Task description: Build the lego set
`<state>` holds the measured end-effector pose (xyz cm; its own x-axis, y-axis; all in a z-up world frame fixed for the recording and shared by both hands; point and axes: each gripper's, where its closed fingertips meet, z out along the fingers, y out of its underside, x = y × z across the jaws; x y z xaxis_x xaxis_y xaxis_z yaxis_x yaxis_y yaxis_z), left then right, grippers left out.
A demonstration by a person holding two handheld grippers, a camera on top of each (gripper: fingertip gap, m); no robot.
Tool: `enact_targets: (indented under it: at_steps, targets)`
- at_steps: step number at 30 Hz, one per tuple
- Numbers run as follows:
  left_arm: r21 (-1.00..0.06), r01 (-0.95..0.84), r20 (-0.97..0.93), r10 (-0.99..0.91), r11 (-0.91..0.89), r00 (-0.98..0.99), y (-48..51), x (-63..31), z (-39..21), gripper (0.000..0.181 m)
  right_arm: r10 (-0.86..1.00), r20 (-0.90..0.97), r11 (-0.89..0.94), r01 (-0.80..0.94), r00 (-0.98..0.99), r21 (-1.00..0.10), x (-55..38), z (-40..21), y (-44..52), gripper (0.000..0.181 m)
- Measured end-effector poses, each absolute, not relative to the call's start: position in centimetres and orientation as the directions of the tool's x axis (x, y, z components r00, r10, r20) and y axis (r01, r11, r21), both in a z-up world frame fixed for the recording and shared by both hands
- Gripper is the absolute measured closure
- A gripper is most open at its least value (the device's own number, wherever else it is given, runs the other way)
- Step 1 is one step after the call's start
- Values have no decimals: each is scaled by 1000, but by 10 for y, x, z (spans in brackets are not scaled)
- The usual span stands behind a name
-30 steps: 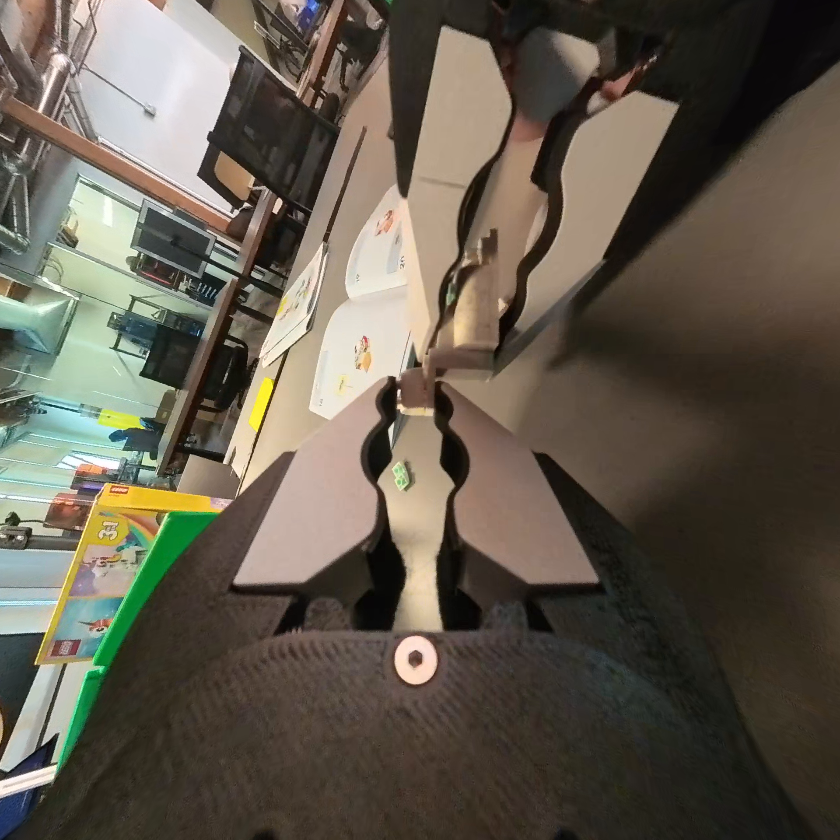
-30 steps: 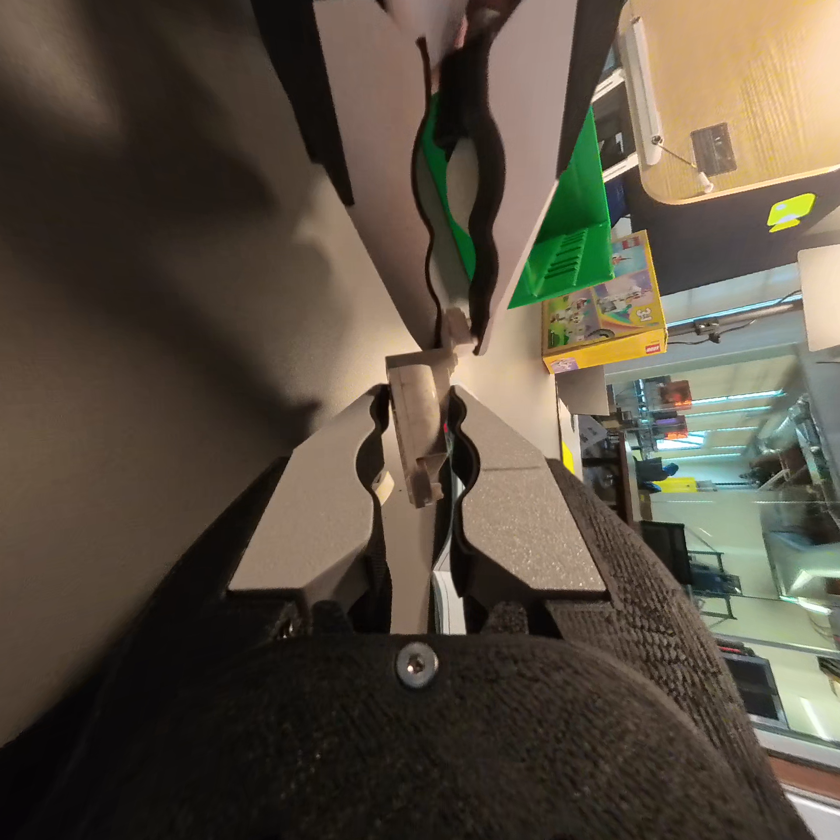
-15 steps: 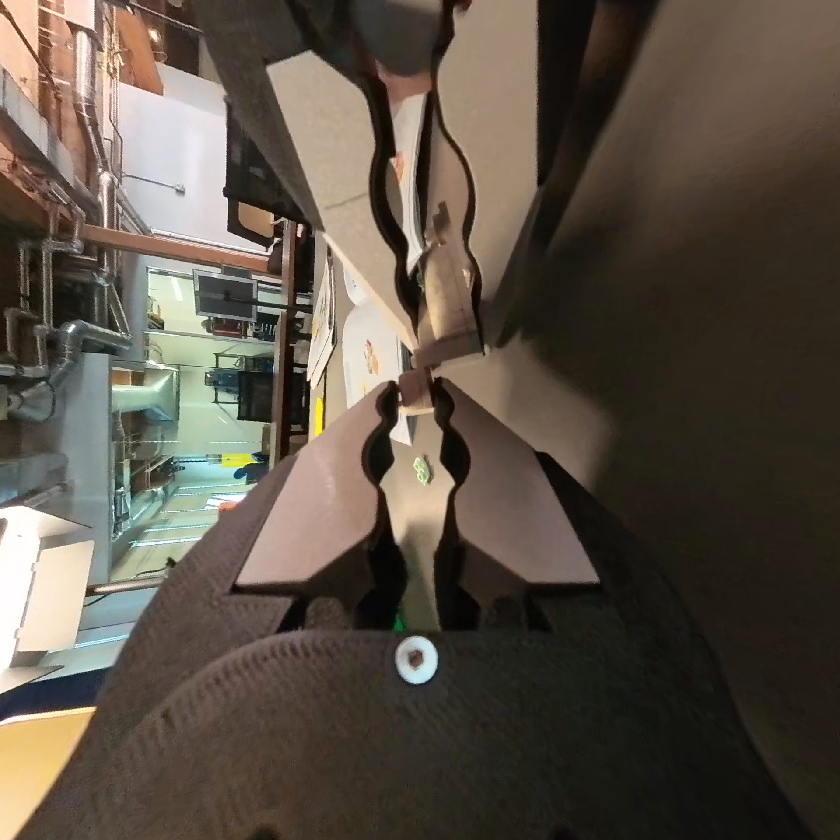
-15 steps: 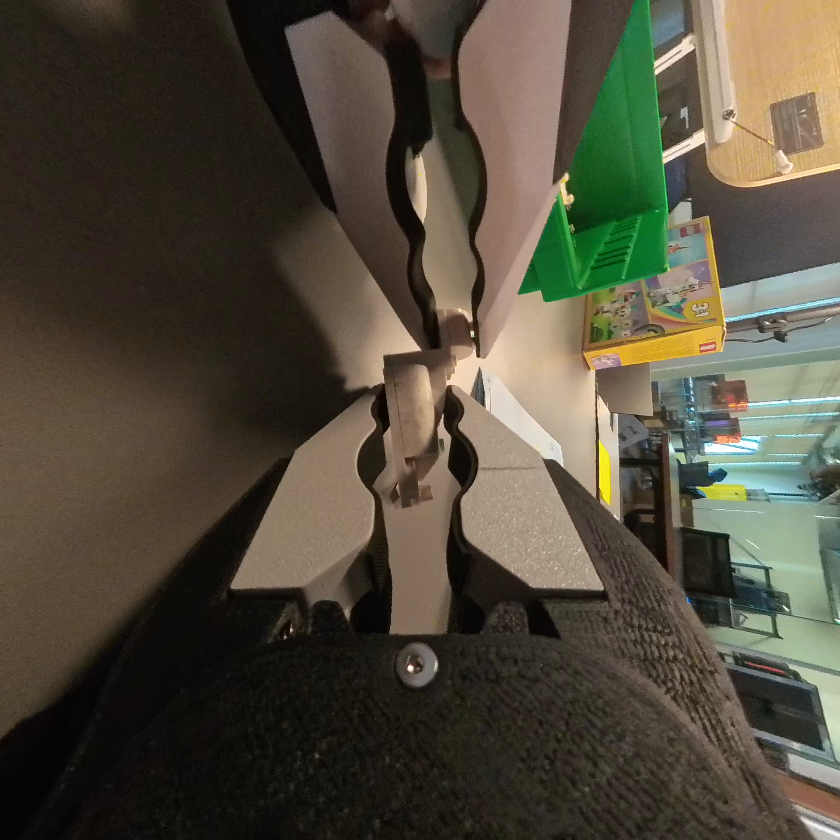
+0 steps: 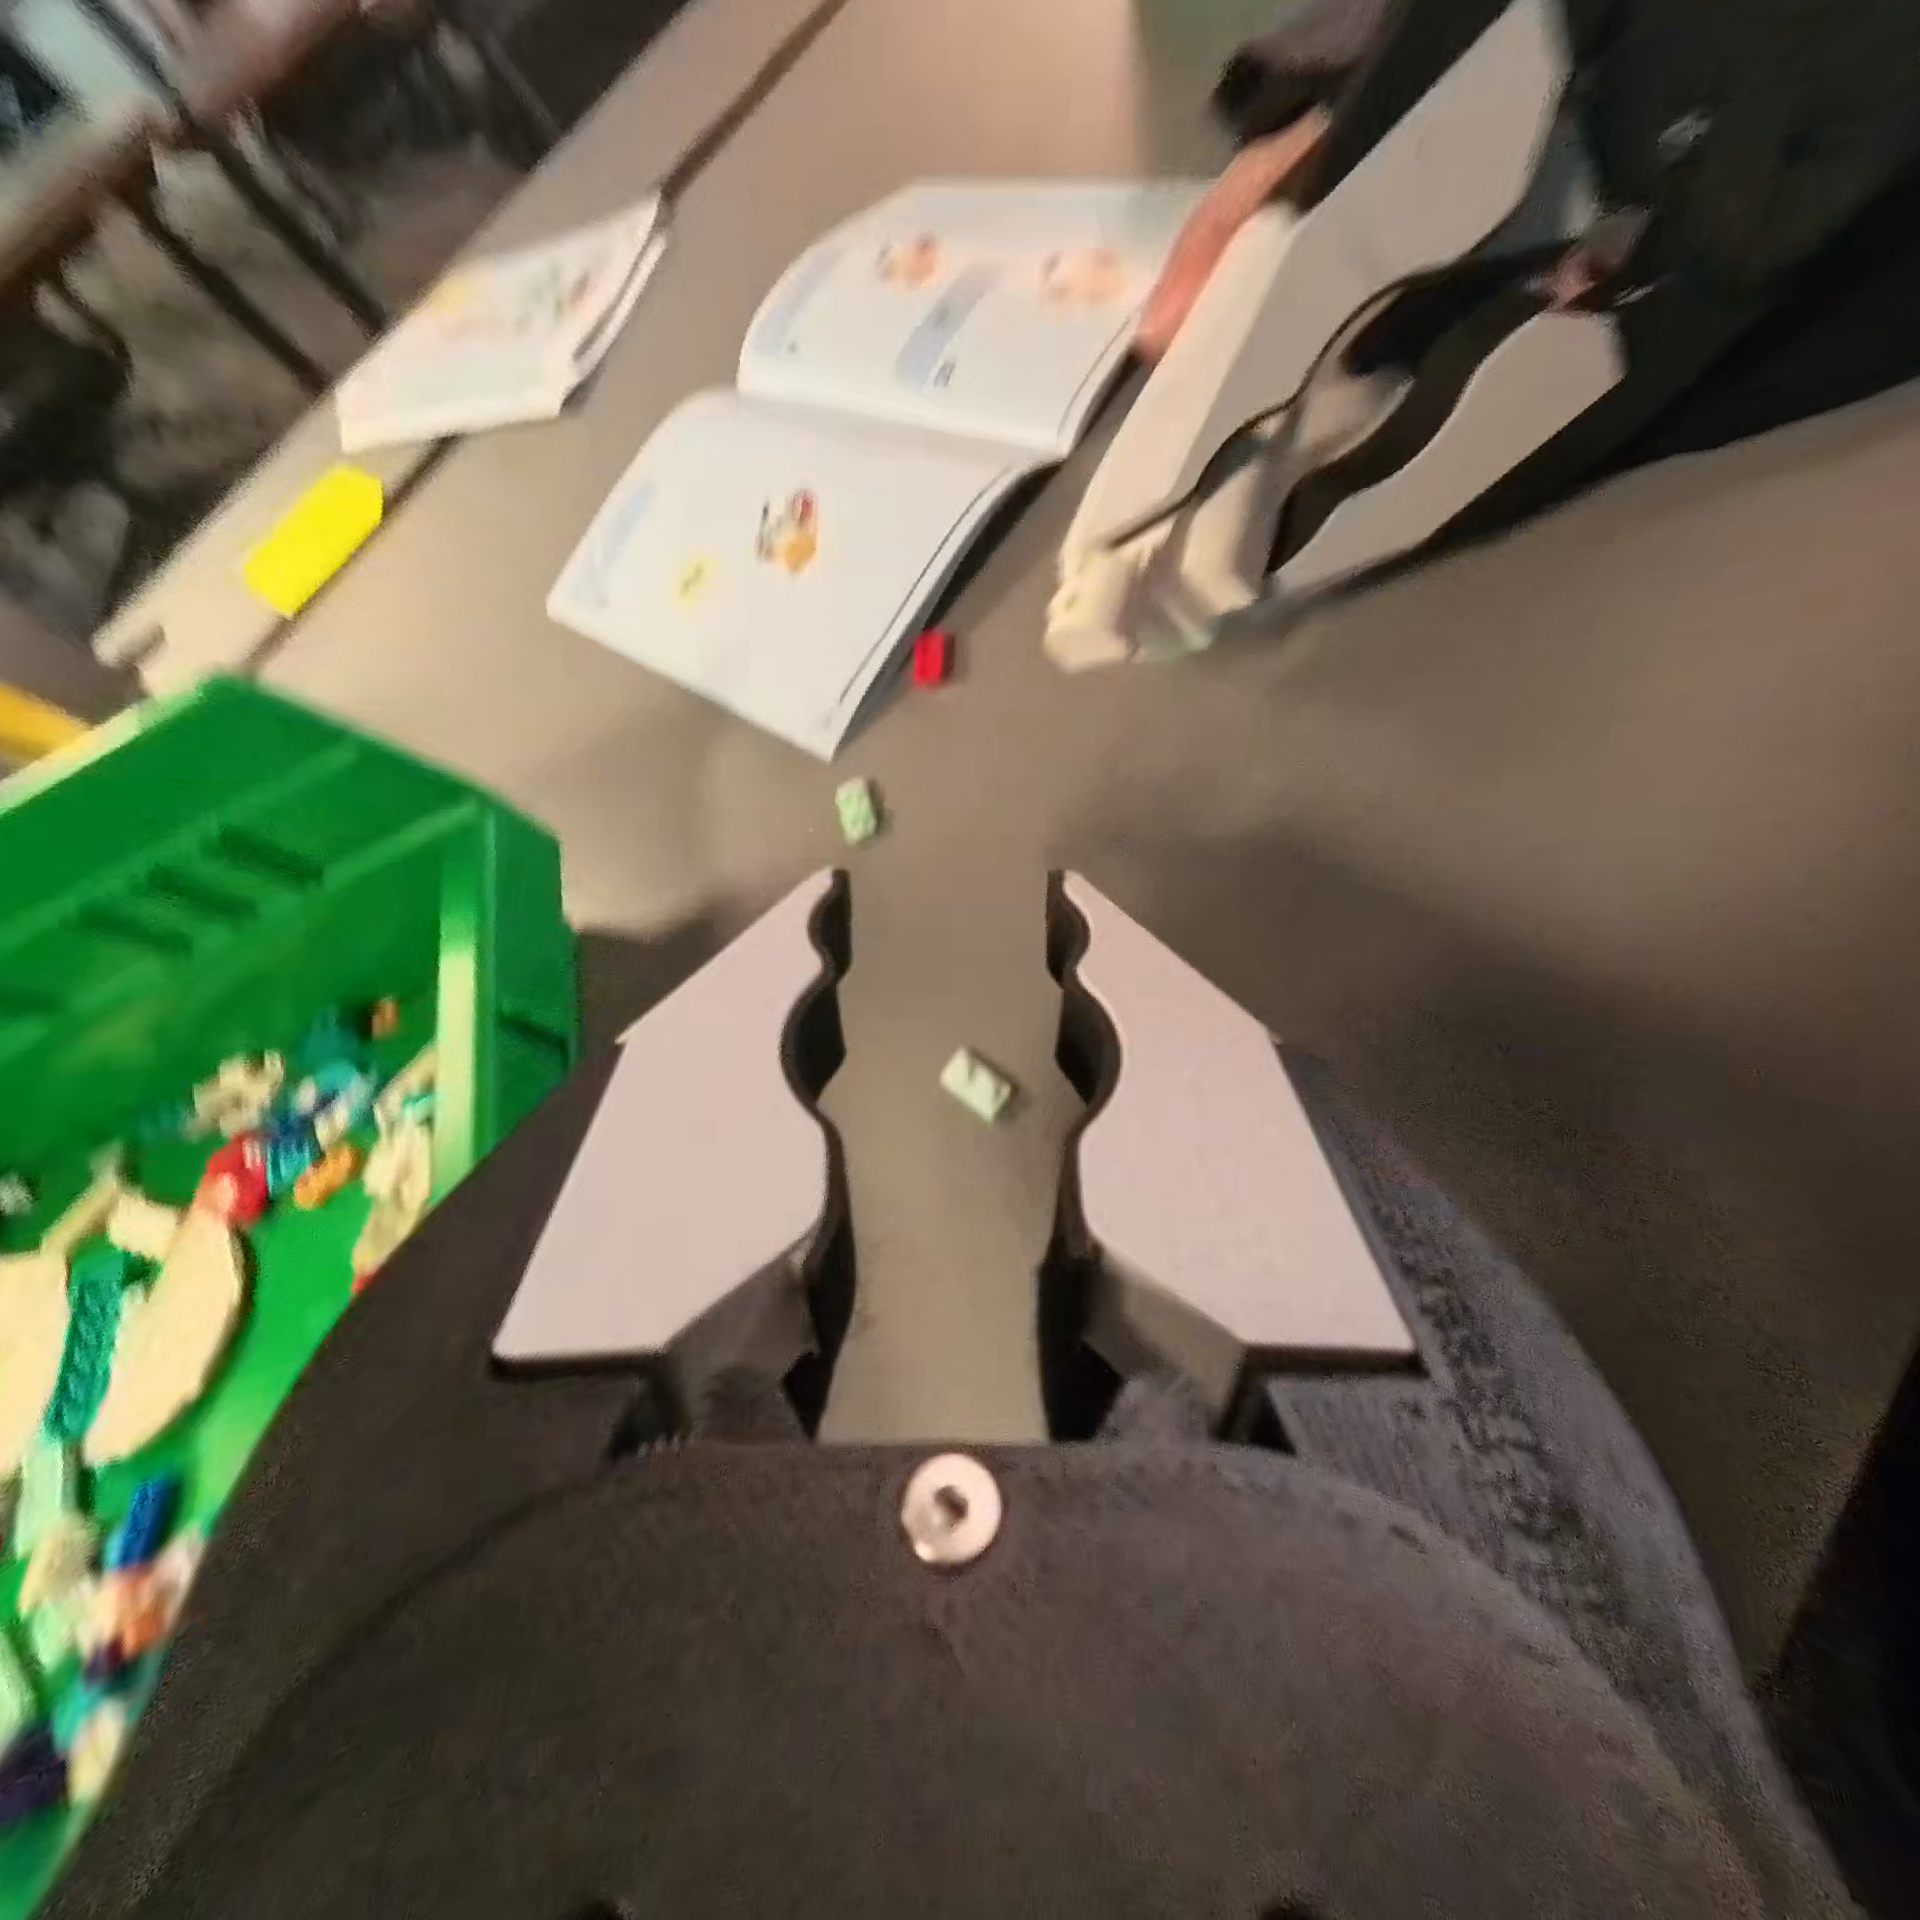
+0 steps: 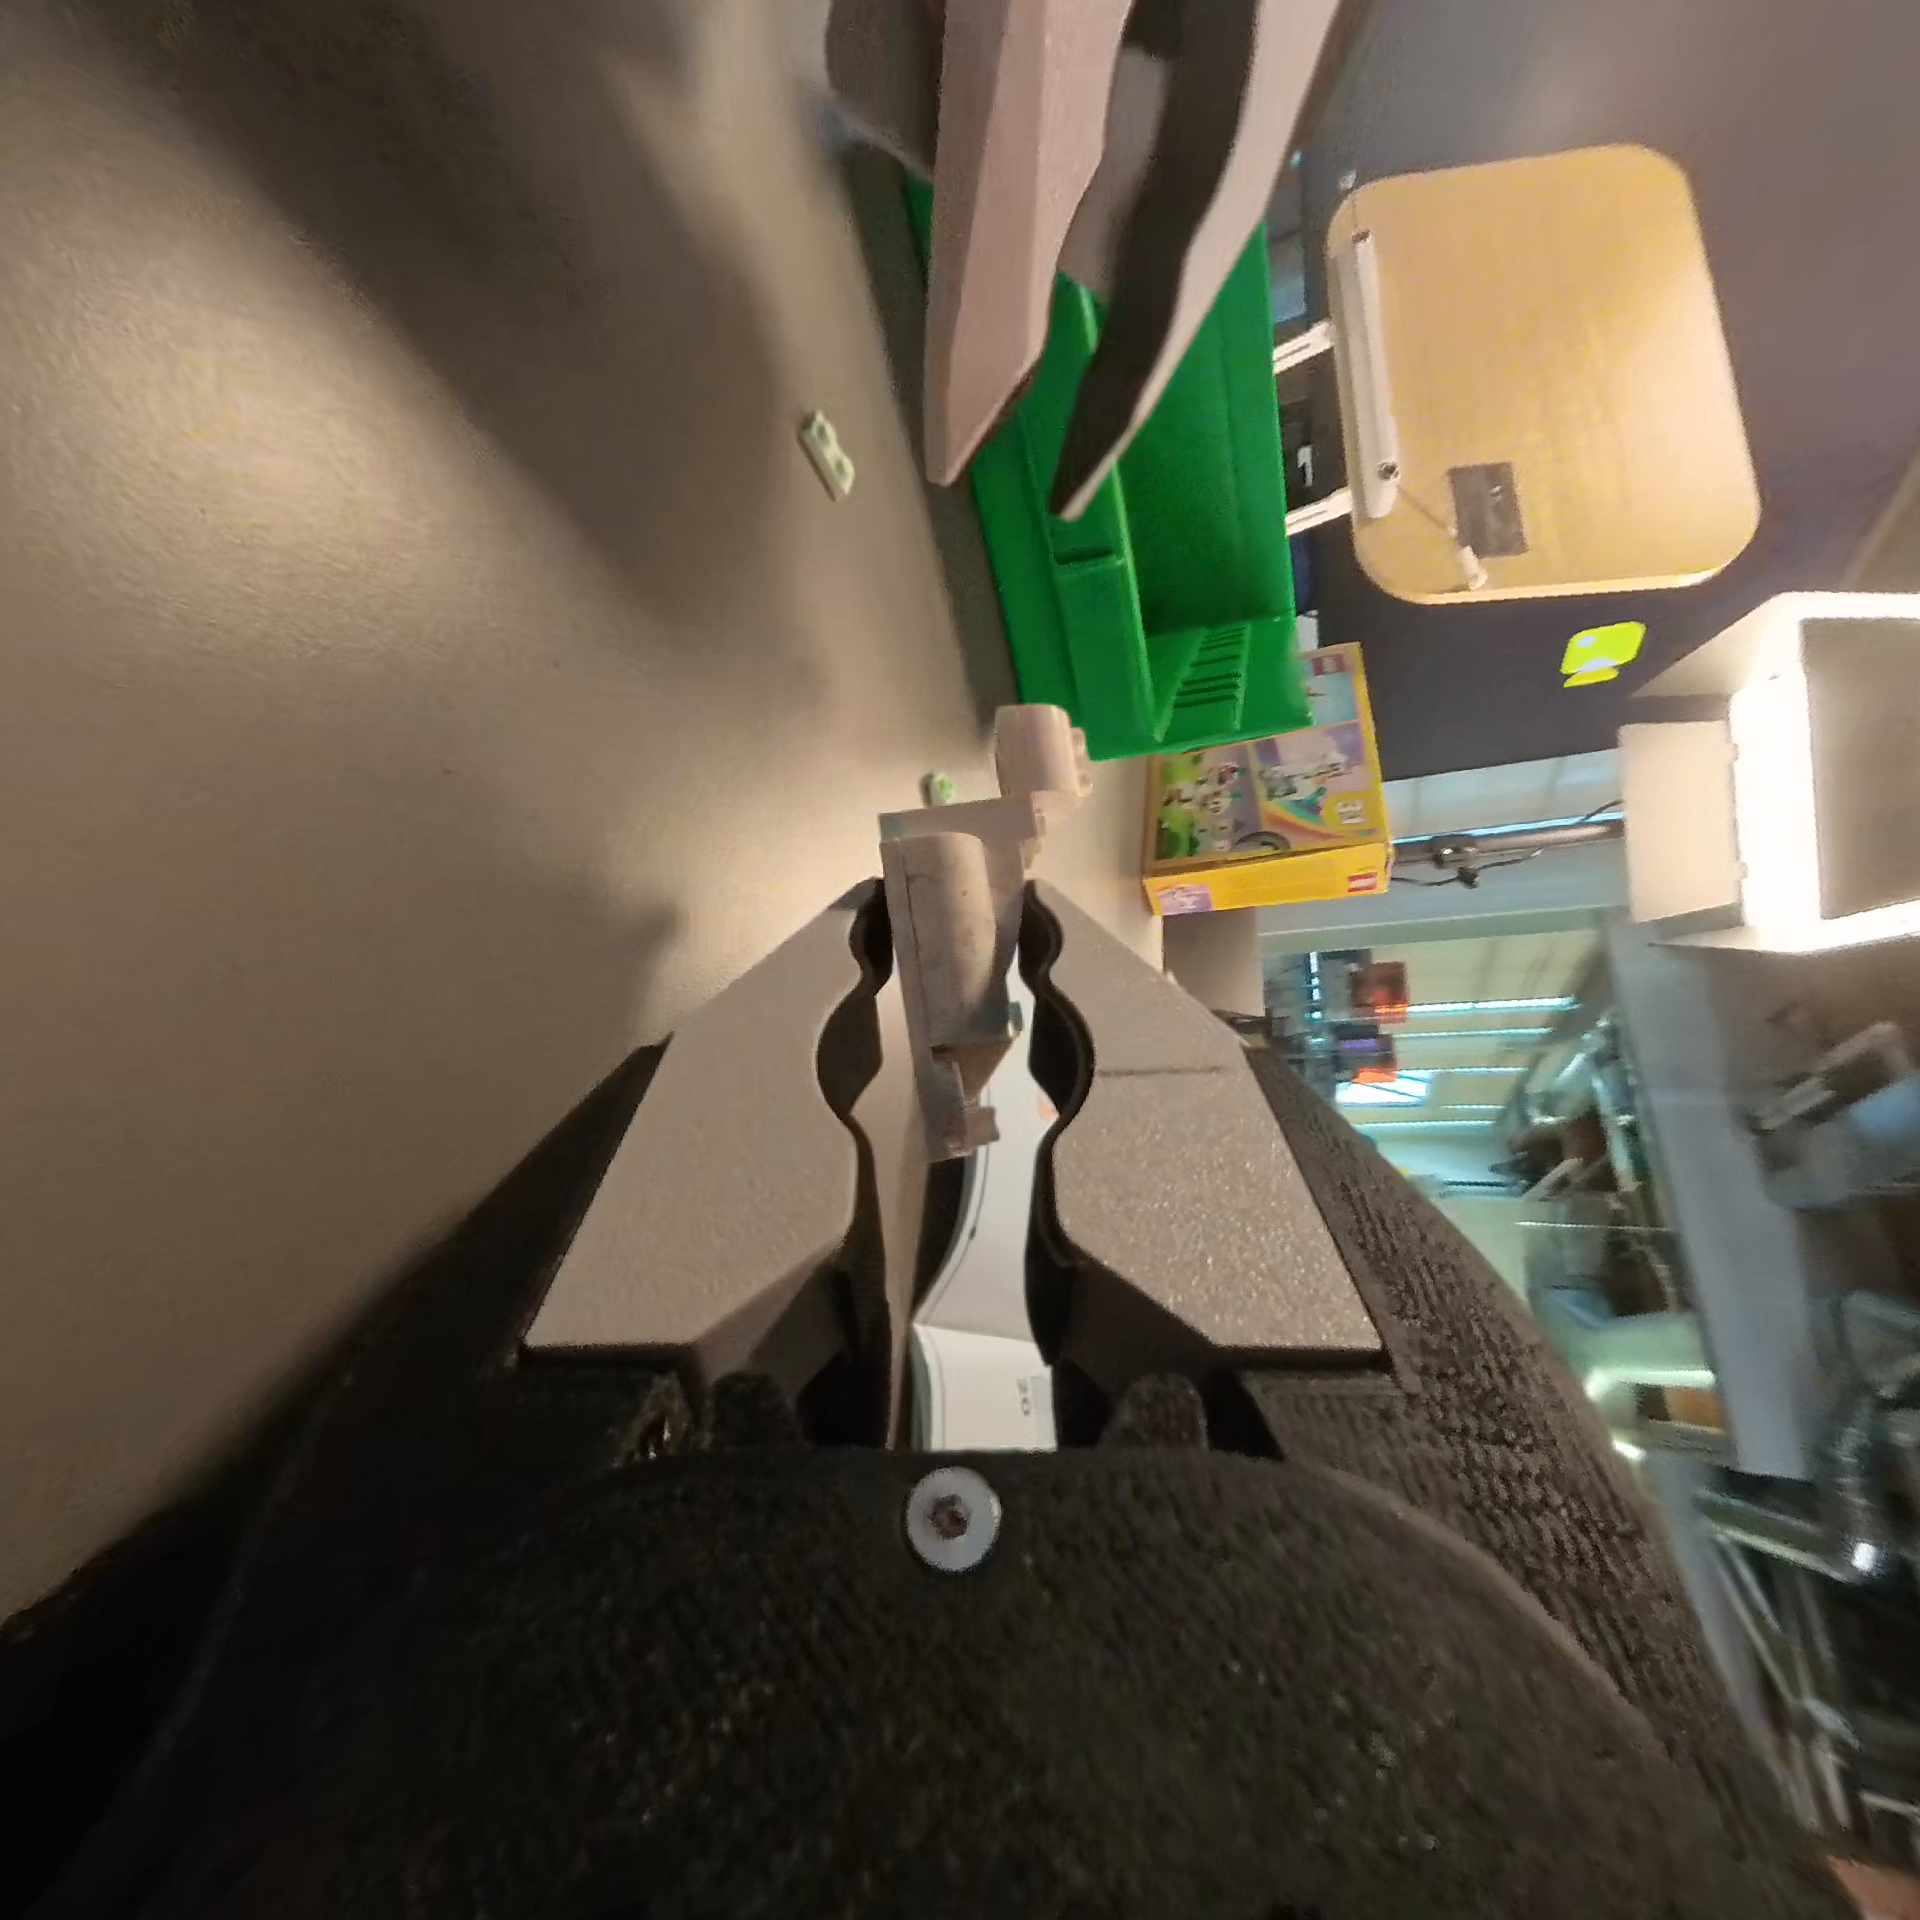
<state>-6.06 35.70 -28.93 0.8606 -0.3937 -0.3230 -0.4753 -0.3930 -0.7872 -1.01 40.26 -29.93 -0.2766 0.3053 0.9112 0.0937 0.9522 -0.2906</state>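
- We are risking knocking the white assembly (image 6: pixel 971 925) loose if the right claw (image 6: pixel 956 904), clenched on it, shifts.
- Our left claw (image 5: pixel 945 894) is hanging released and empty over the bench (image 5: pixel 1455 831).
- A pale green brick (image 5: pixel 977 1083) is lying between its fingers; another (image 5: pixel 858 809) is waiting just ahead, near the open booklet's (image 5: pixel 790 561) corner.

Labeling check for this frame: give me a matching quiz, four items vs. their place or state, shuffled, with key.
Items:
1. left gripper
2. right gripper
3. red brick
4. green bin

Place or state:
A. holds loose mixed pieces
B. open, empty
C. on the table by the open booklet
D. shut on the white assembly

Pairs: 1-B, 2-D, 3-C, 4-A
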Motion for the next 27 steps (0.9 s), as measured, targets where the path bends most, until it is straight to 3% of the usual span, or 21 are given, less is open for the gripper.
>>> enact_targets:
  at_steps: [3, 5, 12, 15, 18, 27]
  targets:
    - [-734, -400, -258, -320, -548, 912, 345, -80, -310, 145, 262, 934, 965, 66, -243, -254, -11, -295, 399, 159]
    - [-750, -360, -188, -342, -555, 921, 341, -72, -314, 144, 234, 948, 972, 55, -216, -227, -11, -291, 398, 159]
    - [-952, -132, 21, -489, -277, 872, 354, -7, -271, 133, 178, 981, 983, -37, -74, -181, -8, -267, 384, 159]
    - [-987, -45, 44, -534, -153, 844, 359, 8, -250, 142, 161, 985, 983, -81, -56, -165, -6, -265, 375, 159]
    - [-995, -54, -1, -537, -84, 844, 360, 10, -243, 151, 153, 987, 983, -94, -48, -157, -6, -263, 371, 159]
    - [-986, -86, 10, -562, -143, 827, 351, 9, -256, 165, 182, 977, 972, -130, -108, -195, -8, -272, 361, 158]
